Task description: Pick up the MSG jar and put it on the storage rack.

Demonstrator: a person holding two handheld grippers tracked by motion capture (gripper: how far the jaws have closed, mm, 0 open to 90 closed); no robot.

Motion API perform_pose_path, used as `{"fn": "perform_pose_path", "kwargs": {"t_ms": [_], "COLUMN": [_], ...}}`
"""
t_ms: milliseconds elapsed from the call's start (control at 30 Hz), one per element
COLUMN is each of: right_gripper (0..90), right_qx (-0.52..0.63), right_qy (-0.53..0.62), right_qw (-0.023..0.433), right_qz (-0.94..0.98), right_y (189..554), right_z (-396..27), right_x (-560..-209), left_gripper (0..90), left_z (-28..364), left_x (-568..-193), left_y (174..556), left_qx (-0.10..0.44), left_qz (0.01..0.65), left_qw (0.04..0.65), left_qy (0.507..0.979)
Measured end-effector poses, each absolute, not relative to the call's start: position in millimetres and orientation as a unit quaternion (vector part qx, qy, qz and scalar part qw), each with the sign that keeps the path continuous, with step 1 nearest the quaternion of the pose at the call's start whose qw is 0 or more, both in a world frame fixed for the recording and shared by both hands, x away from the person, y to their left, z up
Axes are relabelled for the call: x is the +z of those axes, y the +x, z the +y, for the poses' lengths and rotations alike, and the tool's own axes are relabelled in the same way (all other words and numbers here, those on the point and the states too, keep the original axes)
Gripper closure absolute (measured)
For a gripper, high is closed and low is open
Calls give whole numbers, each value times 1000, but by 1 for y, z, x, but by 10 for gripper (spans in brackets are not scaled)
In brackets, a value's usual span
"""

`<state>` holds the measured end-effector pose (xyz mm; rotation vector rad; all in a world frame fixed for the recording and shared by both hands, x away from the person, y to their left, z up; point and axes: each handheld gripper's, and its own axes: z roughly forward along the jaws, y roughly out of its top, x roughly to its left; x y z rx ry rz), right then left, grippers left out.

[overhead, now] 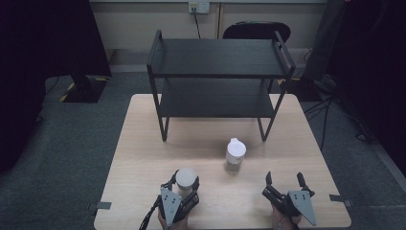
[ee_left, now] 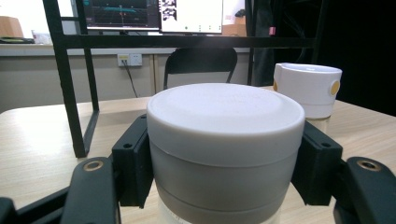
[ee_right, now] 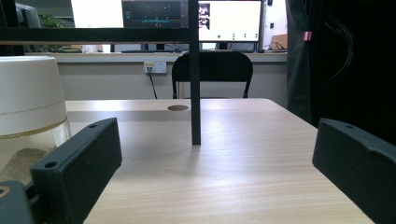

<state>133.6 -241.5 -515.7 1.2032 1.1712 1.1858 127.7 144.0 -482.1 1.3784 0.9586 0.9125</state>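
Observation:
A jar with a grey-white lid [overhead: 186,179] stands on the wooden table [overhead: 143,143] near its front edge. My left gripper [overhead: 184,184] is shut on it; in the left gripper view both black pads [ee_left: 133,161] press on the sides of the jar [ee_left: 224,140] just under the lid. A second jar with a white spouted lid [overhead: 235,155] and sandy contents stands upright a little farther back at the centre [ee_left: 308,91] [ee_right: 28,107]. My right gripper [overhead: 285,181] rests at the front right, jaws wide open [ee_right: 212,168], nothing between them.
A black two-tier shelf rack [overhead: 218,76] stands on the far half of the table, both tiers bare. One of its legs [ee_right: 194,93] rises ahead of the right gripper. A black chair [overhead: 256,31] sits behind the table.

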Motion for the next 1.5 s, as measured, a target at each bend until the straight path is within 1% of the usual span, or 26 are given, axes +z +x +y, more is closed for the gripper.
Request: {"fn": "perform_pose_path", "kwargs": {"t_ms": [400, 733, 1033, 1167, 1500], "right_gripper": [0, 0, 0, 0, 0], "right_qx": [493, 494, 494, 494, 494], "right_qy": [502, 501, 501, 501, 501], "right_qw": [517, 517, 517, 517, 517], "right_qz": [487, 488, 488, 488, 488], "right_y": [134, 134, 134, 134, 134], "right_z": [-241, -241, -241, -242, -242], "right_x": [-516, -516, -516, -516, -516], "left_gripper": [343, 343, 343, 344, 344], "left_z": [155, 159, 164, 170, 178], "left_x": [-469, -461, -446, -440, -419], "left_y": [130, 131, 134, 139, 146], "left_qx": [374, 373, 367, 354, 354], "left_qz": [393, 377, 363, 355, 327], "left_qw": [593, 600, 604, 613, 620], "left_qy": [596, 599, 608, 610, 619]}}
